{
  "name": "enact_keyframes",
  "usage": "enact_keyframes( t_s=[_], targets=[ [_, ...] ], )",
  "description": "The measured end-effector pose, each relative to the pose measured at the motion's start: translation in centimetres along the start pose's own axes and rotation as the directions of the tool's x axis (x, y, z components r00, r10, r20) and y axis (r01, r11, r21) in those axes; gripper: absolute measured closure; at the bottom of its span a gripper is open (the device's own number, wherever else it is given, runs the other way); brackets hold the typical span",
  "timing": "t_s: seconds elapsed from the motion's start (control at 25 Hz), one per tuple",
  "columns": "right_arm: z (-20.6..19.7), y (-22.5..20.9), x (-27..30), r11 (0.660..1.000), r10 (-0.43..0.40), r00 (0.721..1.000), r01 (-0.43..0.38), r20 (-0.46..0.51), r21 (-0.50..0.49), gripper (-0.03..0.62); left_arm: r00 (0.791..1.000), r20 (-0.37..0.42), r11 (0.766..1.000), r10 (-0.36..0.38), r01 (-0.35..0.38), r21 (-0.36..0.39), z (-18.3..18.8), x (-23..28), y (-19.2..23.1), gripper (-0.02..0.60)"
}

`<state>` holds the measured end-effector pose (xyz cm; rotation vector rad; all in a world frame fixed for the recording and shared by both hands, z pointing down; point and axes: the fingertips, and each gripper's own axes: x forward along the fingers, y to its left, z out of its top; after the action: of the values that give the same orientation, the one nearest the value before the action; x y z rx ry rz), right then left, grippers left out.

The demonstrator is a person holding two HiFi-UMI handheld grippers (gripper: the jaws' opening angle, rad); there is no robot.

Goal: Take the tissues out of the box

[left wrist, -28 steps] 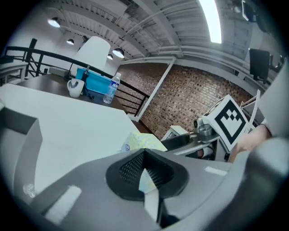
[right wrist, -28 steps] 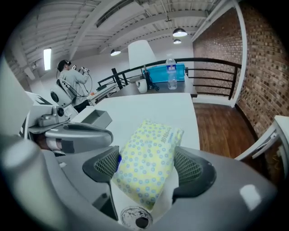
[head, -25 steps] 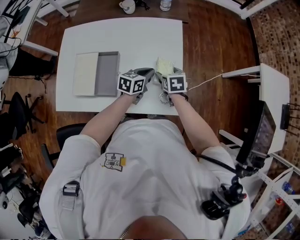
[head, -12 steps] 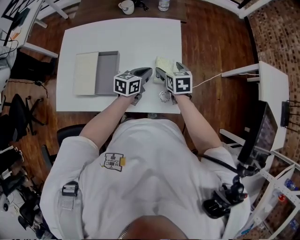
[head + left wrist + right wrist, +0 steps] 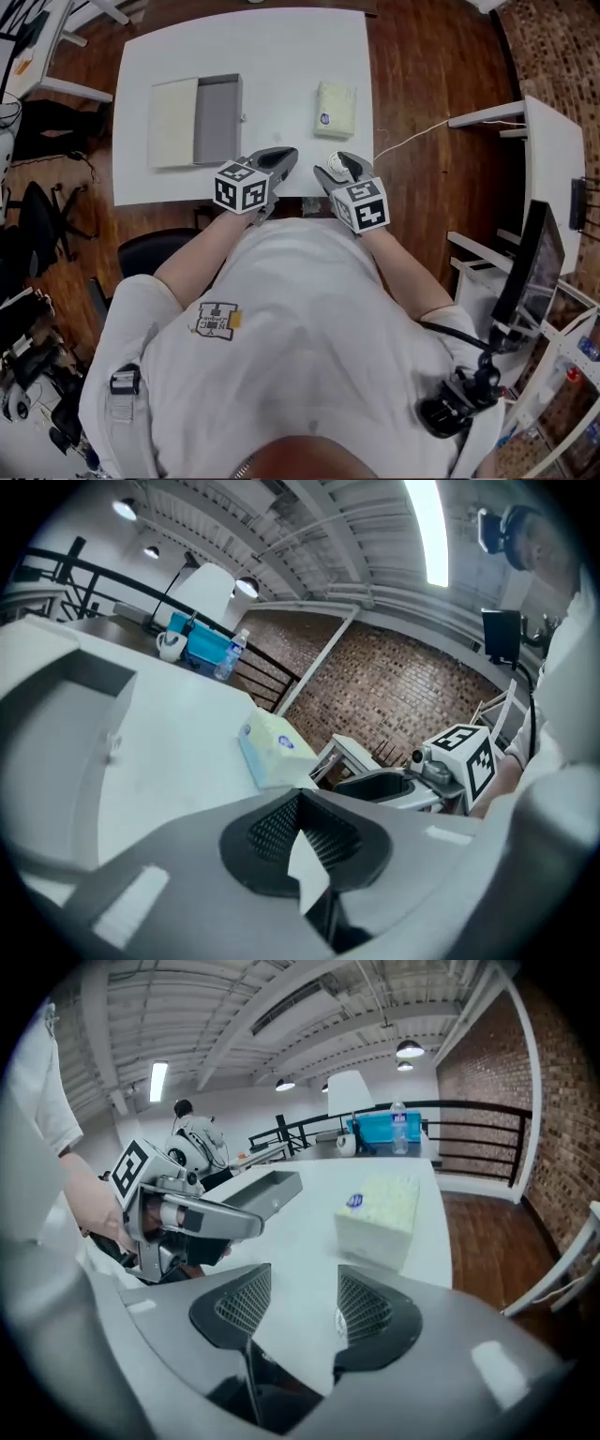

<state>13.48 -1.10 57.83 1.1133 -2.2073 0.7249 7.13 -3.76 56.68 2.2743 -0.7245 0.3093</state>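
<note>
A pale yellow tissue pack [image 5: 336,108] lies free on the white table [image 5: 272,56], right of centre. It also shows in the left gripper view [image 5: 272,752] and the right gripper view [image 5: 380,1213]. An open grey box [image 5: 217,117] with a cream panel [image 5: 173,122] beside it lies at the table's left. Both grippers hover at the table's front edge, well short of the pack. My left gripper [image 5: 281,164] [image 5: 300,808] is shut, with nothing in it. The jaws of my right gripper [image 5: 336,169] [image 5: 305,1307] stand apart and are closing, with nothing between them.
A white cable [image 5: 412,141] runs from the table's right edge to a white side desk [image 5: 548,187]. A black chair [image 5: 150,258] stands at the front left. Wooden floor surrounds the table. Cups and a bottle stand on a far desk [image 5: 375,1138].
Both grippers have drawn back from the tissue pack to the table's front edge. The pack now lies alone on the table. The right jaws have narrowed.
</note>
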Motion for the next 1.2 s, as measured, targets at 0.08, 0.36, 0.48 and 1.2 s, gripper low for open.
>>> enact_keyframes(
  t_s=[0.08, 0.36, 0.48, 1.2],
  targets=[
    [-2.9, 0.7, 1.0, 0.999, 0.021, 0.999, -0.019, -0.047, 0.032, 0.433, 0.999, -0.035, 1.000, 0.005, -0.006, -0.028, -2.6, -0.4, 0.2, 0.586],
    [-5.3, 0.1, 2.9, 0.999, 0.019, 0.995, -0.015, -0.093, 0.038, 0.582, 0.996, -0.082, 0.998, 0.030, -0.034, -0.044, -6.5, -0.4, 1.5, 0.586],
    [-5.2, -0.2, 3.2, 0.999, 0.023, 0.995, -0.021, -0.096, 0.026, 0.595, 0.997, -0.072, 0.999, 0.036, -0.039, -0.038, -6.2, -0.1, 1.5, 0.586],
    [-5.2, 0.1, 3.9, 0.998, 0.063, 0.990, -0.063, -0.130, 0.005, 0.597, 0.996, -0.076, 0.999, 0.039, -0.040, -0.017, -5.6, 0.4, 0.9, 0.586]
  ],
)
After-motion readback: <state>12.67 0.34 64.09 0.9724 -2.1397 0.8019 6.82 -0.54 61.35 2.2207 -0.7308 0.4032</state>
